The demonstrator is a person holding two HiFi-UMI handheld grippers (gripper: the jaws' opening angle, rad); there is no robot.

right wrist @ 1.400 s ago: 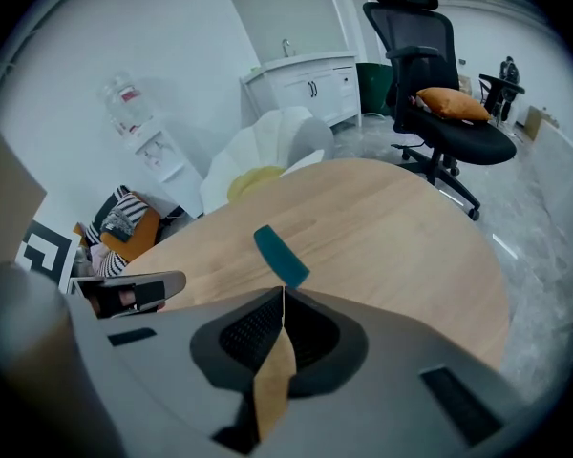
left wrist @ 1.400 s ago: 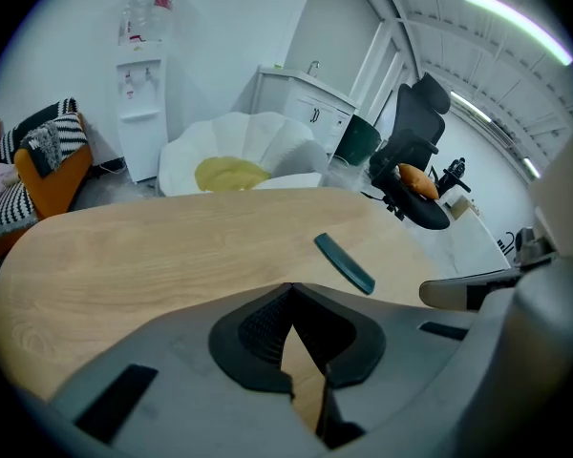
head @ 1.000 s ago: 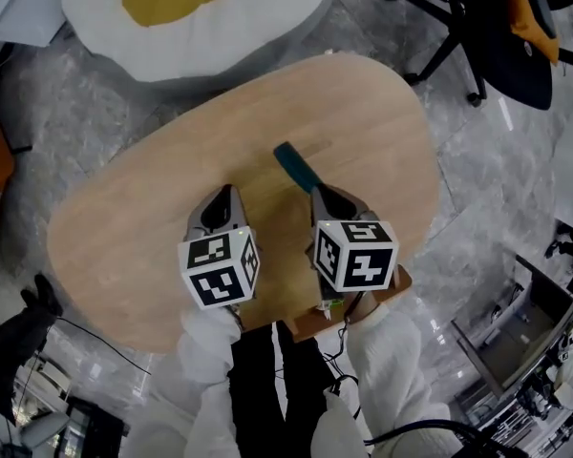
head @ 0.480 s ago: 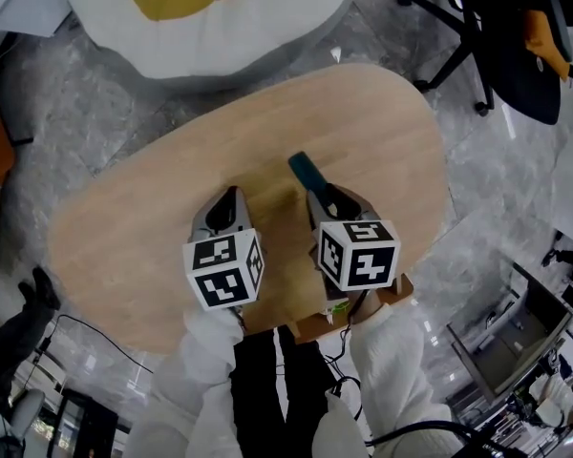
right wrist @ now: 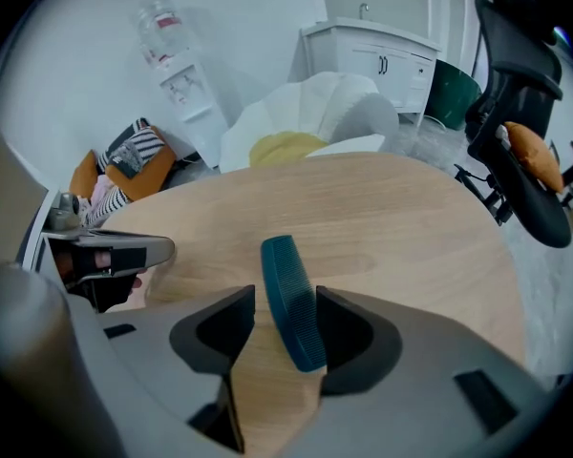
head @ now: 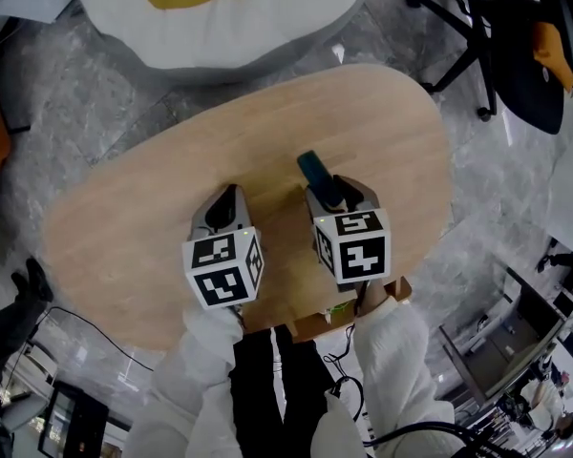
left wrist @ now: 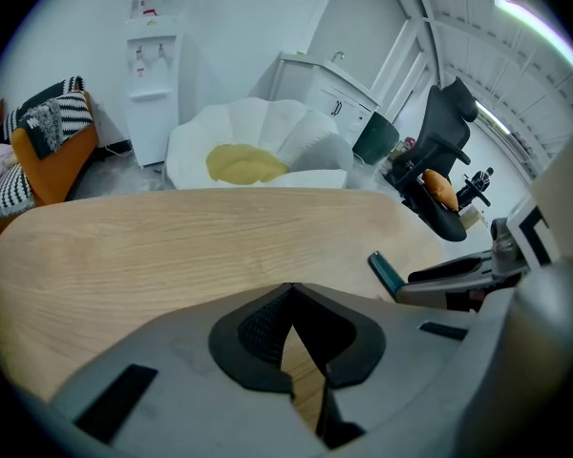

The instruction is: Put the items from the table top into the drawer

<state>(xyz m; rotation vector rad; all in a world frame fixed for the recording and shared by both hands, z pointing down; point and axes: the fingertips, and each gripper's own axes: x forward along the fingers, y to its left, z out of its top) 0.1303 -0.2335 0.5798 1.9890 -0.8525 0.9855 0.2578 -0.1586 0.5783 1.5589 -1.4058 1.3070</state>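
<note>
Closest to me are the person's white sleeves [head: 387, 351], one hand on each tool, and a wooden ledge [head: 310, 326] juts out from under the table's near rim just below them. The left gripper [left wrist: 291, 294] points steeply down over the bare wood with its jaws together and nothing between them. Just beside it, the right gripper [right wrist: 285, 305] also points steeply down, and its jaws have just been opening; they stand apart now with the teal comb [right wrist: 288, 280] between them. The comb lies close against the right-hand pad, with a clear gap on the other side, and its far end sticks out past the jaw tips onto the table [head: 363, 113]. From above, the comb [head: 317, 173] rests near the middle of the oval top, which carries nothing else that I can see. Past the far rim sits a white cushion with a yellow centre [head: 239, 17] on the grey floor, and off to the right a black office chair [head: 516, 36].
</note>
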